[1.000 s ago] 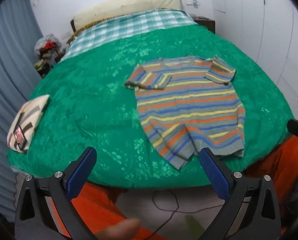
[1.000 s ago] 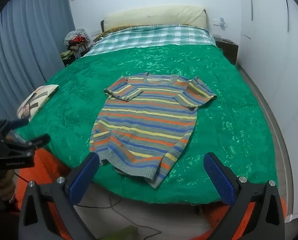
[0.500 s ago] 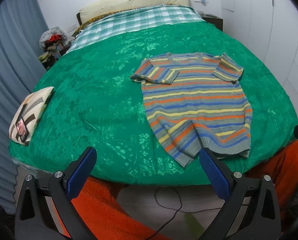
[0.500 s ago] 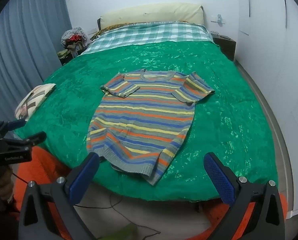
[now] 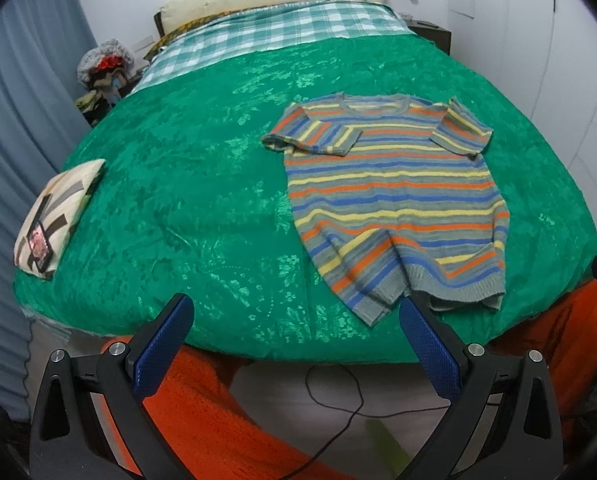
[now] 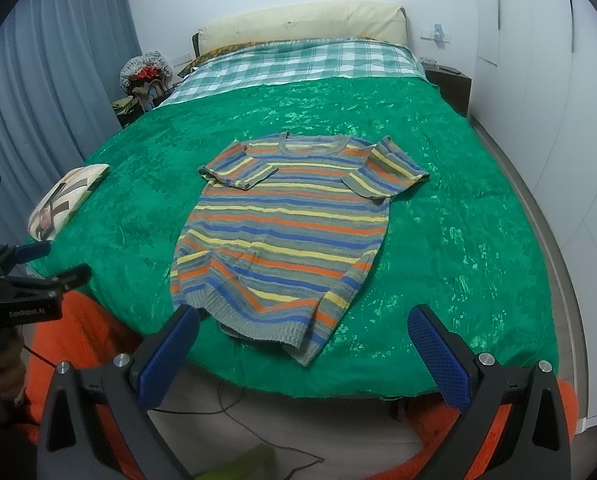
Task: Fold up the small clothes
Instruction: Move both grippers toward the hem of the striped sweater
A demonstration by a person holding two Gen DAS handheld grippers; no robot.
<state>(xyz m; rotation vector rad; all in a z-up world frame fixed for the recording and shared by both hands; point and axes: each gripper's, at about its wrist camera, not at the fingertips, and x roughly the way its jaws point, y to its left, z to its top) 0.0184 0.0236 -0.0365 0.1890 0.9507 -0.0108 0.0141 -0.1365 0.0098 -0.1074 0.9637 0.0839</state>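
A striped short-sleeved sweater in grey, blue, orange and yellow lies flat on the green bedspread, collar toward the headboard, both sleeves folded in over the chest. Its hem near the bed's foot is rumpled, one corner turned over. My left gripper stands open just off the bed's near edge, its right fingertip next to the hem's left corner. My right gripper is open too, hovering before the hem, with nothing between its fingers. In the right wrist view the left gripper shows at far left.
A folded cream garment with dark bands lies at the bed's left edge. A checked sheet and cream headboard are at the far end. A nightstand stands by the right wall. Curtains hang at left. Orange fabric and a black cable lie below.
Both grippers have come closer to the bed's foot and the sweater's hem; the left view has swung so the sweater sits more centred. The sweater has not moved.
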